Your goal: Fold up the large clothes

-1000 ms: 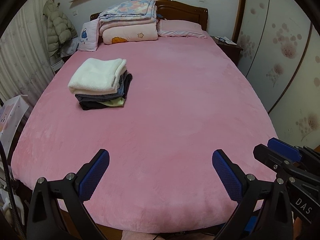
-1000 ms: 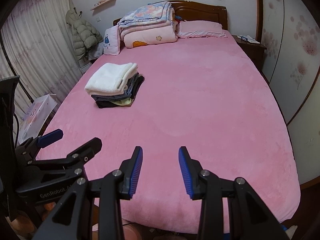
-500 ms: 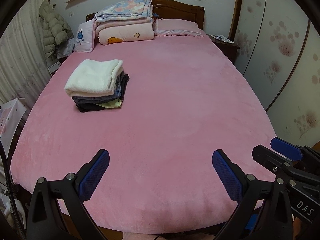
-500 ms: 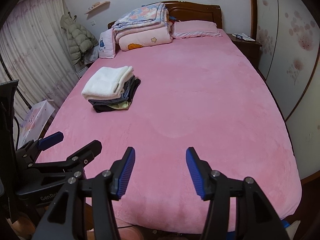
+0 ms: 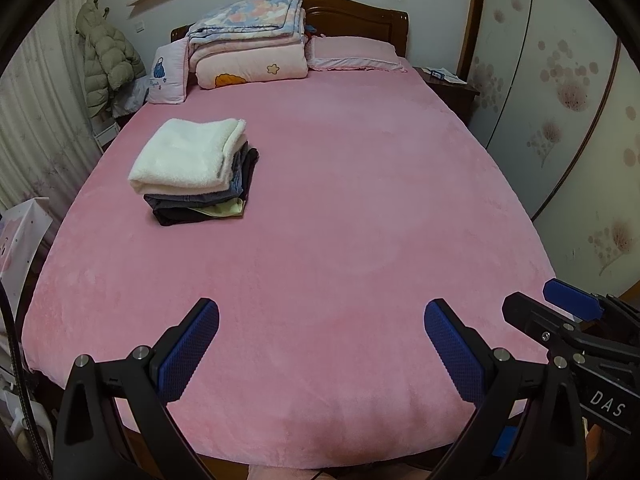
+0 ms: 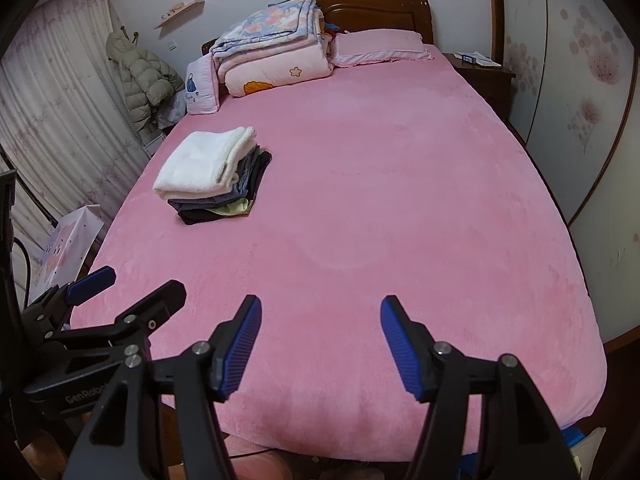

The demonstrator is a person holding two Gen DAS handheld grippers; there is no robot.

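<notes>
- Over the foot of the bed (image 5: 360,208) we hold both tools side by side, above the pink cover and touching nothing.
- Our left gripper (image 5: 322,350) has its jaws spread wide with only bare cover between them; it carries nothing.
- Our right gripper (image 6: 320,344) also has its jaws apart and empty, a little less widely than the left.
- Each camera catches the other tool at its edge, so the two are near each other at about the same height.
- Folded clothes sit in a stack (image 5: 196,178) on the left half of the bed, well ahead of us: a white fleecy piece (image 6: 208,166) on top, then grey and dark garments, with a pale yellow-green edge showing low down.
- We see no unfolded garment on the bed, so we judge the next piece has to come from somewhere out of view, or the folding is finished.
- Near the headboard lie folded quilts (image 5: 248,44) and a pillow (image 5: 354,54); a puffy coat (image 5: 108,64) hangs at the left.
- Such clothes should be light, limp and sagging, the fleece bulky but grippy on ribbed pads.
- We would pinch a large piece at two corners or the shoulders, one tool each, and keep it taut.
</notes>
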